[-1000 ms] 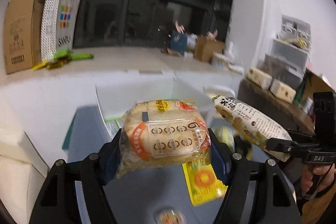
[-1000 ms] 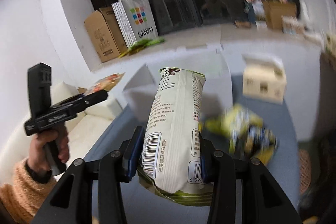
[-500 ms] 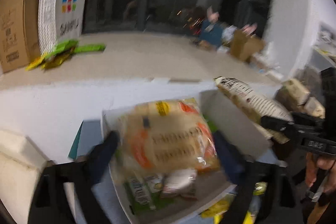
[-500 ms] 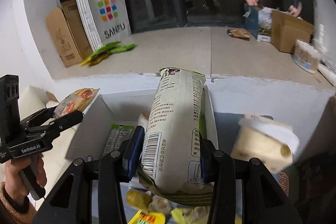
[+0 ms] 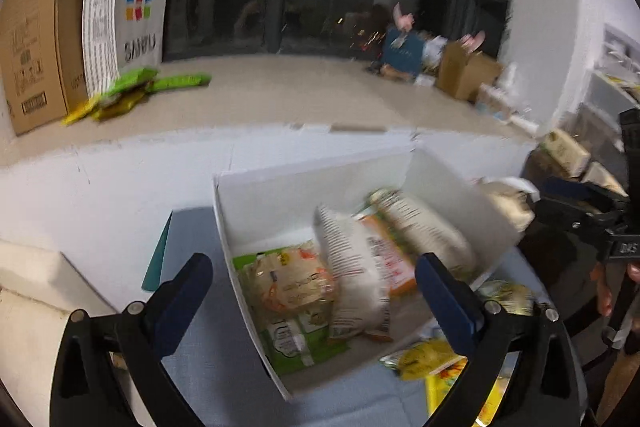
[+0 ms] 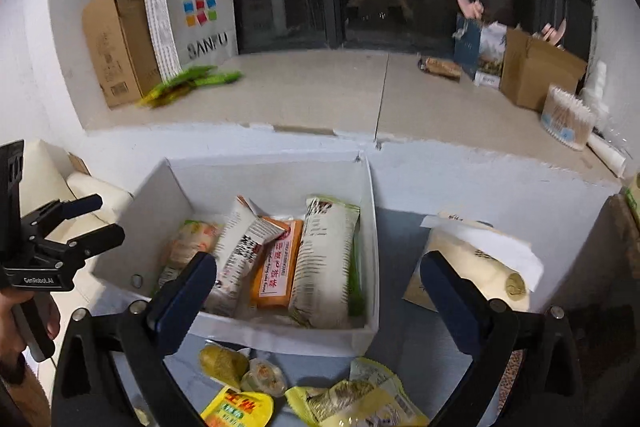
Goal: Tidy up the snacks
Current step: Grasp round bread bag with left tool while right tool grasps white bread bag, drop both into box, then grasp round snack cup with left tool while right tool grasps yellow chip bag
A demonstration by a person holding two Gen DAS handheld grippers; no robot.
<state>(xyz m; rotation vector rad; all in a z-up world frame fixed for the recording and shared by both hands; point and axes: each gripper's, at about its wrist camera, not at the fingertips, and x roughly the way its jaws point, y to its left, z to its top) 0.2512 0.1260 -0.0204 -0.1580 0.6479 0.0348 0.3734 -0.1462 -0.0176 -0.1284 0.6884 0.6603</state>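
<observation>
A white open box [image 6: 372, 227] [image 5: 224, 223] stands on the blue-grey table and holds several snack packs. The round rice-cracker pack [image 5: 288, 283] [image 6: 188, 243] lies at its left. The long white pack with green edges [image 6: 326, 259] [image 5: 424, 231] lies at its right, beside an orange pack [image 6: 278, 267]. My left gripper [image 5: 312, 291] is open and empty above the box's near side; it also shows in the right wrist view [image 6: 86, 223]. My right gripper [image 6: 318, 291] is open and empty over the box front; it also shows in the left wrist view [image 5: 576, 203].
Loose yellow and green snack packets [image 6: 352, 399] [image 5: 432, 359] lie on the table in front of the box. A tissue pack [image 6: 476, 263] sits right of it. A white ledge behind carries a cardboard box [image 6: 116, 43], a SANFU bag [image 6: 196, 15] and green packets [image 6: 188, 83].
Both grippers moved over the box, opened and let go. The rice-cracker pack and the long white pack now lie in the box.
</observation>
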